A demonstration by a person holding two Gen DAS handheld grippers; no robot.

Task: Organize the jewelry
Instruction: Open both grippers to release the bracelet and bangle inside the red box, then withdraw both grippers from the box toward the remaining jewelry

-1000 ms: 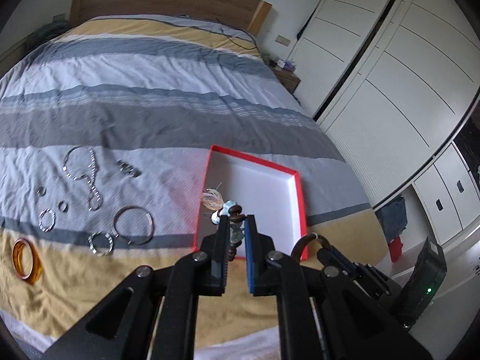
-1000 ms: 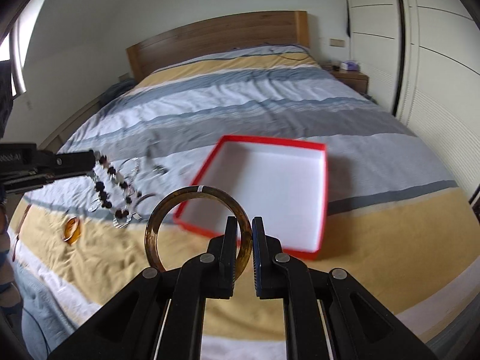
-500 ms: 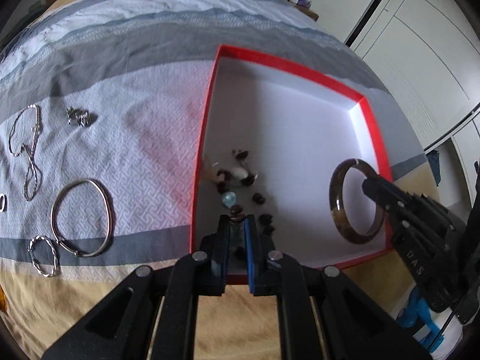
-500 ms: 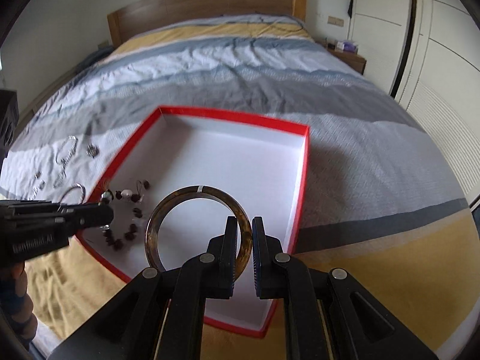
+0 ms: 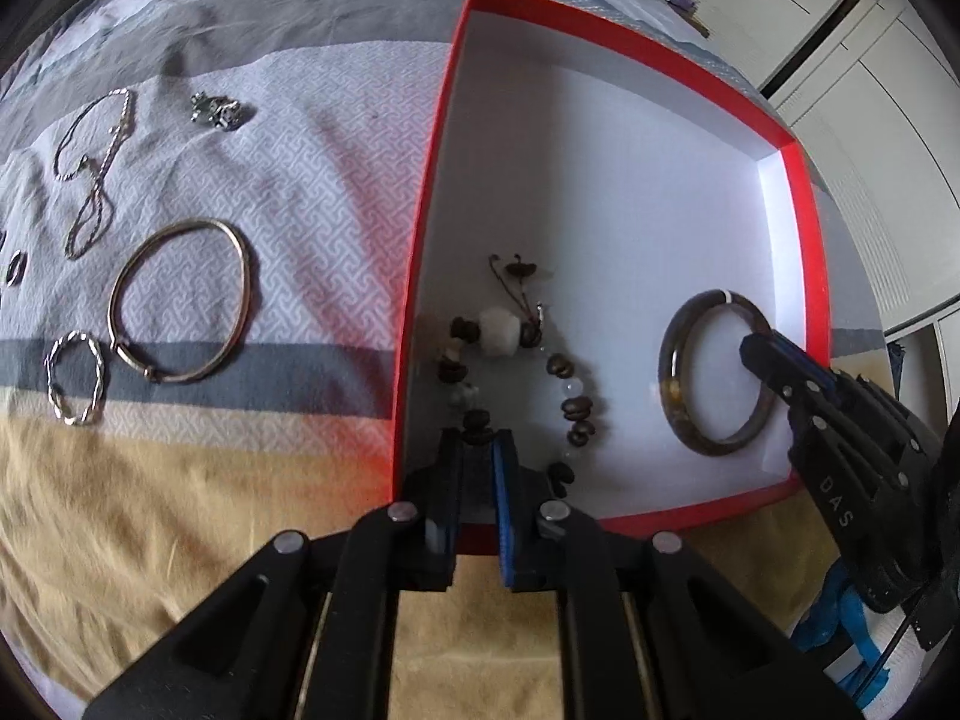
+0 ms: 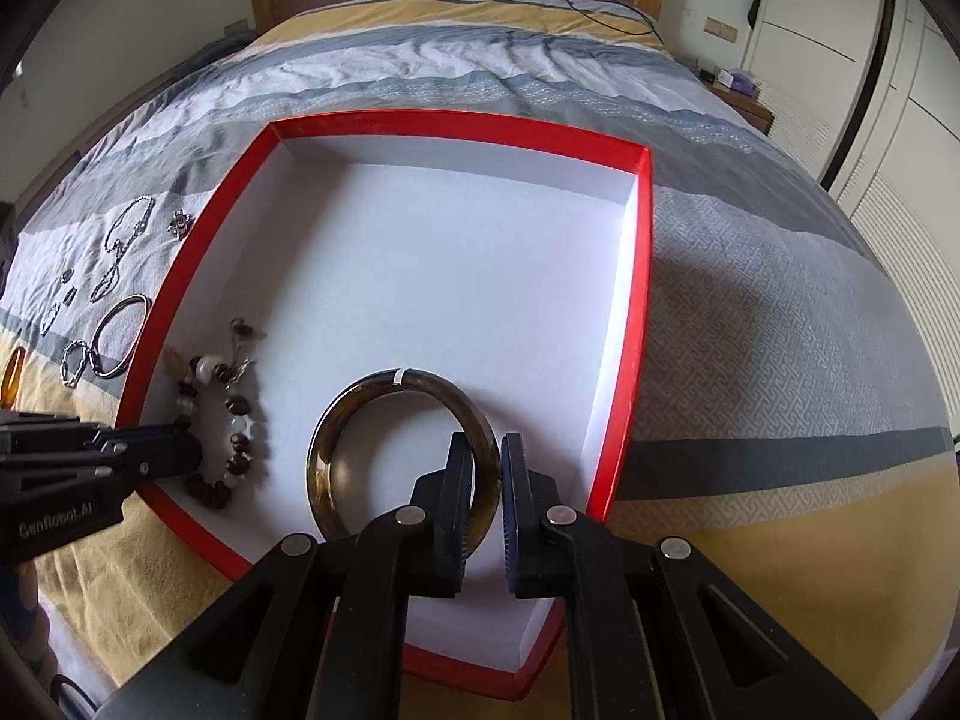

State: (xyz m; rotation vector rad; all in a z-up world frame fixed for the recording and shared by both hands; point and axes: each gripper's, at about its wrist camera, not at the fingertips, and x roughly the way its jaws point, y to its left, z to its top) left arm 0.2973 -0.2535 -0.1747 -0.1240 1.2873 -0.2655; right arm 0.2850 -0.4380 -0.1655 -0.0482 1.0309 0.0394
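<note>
The left gripper point(image 5: 478, 450) is pinching one bead of the beaded bracelet point(image 5: 516, 360), which is lying along the left wall of the red box point(image 5: 420, 276). At lower right the right gripper point(image 6: 485, 462) is clamping the rim of the brown bangle point(image 6: 336, 438), resting on the white floor. Left of the box, a thin silver bangle point(image 5: 180, 300), a twisted ring point(image 5: 75, 375) and a chain point(image 5: 90, 162) are lying on the striped bedspread point(image 5: 300, 180).

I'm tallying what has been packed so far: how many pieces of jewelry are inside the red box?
2: a bead bracelet near the red box's left wall, and a brown bangle at its front middle.
</note>
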